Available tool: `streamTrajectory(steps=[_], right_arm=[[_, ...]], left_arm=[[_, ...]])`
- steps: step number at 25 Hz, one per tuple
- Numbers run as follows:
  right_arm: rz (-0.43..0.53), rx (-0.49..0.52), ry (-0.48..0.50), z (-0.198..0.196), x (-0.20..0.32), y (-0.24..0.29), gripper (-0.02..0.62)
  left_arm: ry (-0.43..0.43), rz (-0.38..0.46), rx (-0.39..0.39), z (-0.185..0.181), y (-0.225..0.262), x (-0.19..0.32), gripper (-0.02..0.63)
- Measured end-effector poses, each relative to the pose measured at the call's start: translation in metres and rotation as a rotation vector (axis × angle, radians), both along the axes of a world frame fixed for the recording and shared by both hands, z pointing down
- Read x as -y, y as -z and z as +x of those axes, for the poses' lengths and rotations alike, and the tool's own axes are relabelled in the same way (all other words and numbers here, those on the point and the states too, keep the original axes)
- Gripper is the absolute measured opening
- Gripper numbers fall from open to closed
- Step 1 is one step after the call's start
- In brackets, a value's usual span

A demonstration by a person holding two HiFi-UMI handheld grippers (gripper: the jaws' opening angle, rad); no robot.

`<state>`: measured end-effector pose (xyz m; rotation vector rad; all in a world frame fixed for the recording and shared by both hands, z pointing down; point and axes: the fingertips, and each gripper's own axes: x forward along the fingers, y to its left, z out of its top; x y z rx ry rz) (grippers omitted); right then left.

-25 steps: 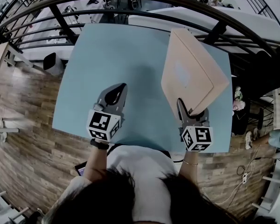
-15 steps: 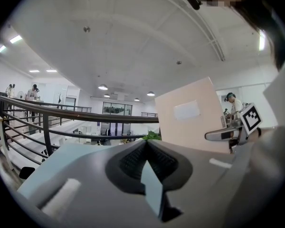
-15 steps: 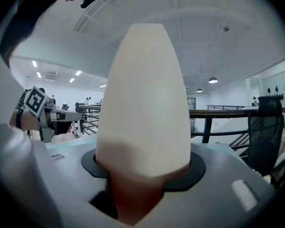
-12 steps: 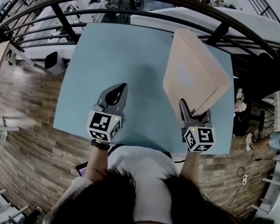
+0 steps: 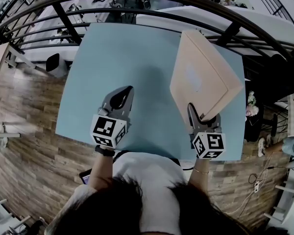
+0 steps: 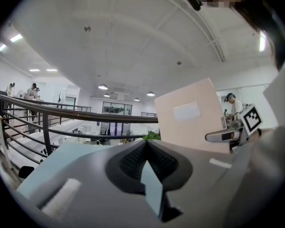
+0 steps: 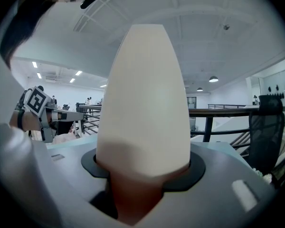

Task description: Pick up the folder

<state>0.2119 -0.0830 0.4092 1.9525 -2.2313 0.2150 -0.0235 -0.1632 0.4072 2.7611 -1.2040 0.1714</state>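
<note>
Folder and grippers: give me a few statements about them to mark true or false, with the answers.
1. The right gripper is clamped on the folder. True.
2. The left gripper is open. False: its fingers are shut, with nothing between them.
3. The folder lies flat on the table. False: it is held up at a tilt, gripped at its near edge.
4. The folder carries a pale rectangular label. True.

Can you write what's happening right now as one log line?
right gripper: shut on folder | folder: tilted up over table | left gripper: shut, empty
</note>
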Motion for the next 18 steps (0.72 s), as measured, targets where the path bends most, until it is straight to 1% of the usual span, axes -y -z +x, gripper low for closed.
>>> streamTrajectory(steps=[18], right_arm=[[-0.01, -0.015, -0.004, -0.0028, -0.0013, -0.002, 0.265]], left_arm=[[-0.005, 0.001, -0.009, -0.0022, 0.0001, 0.0004, 0.057]])
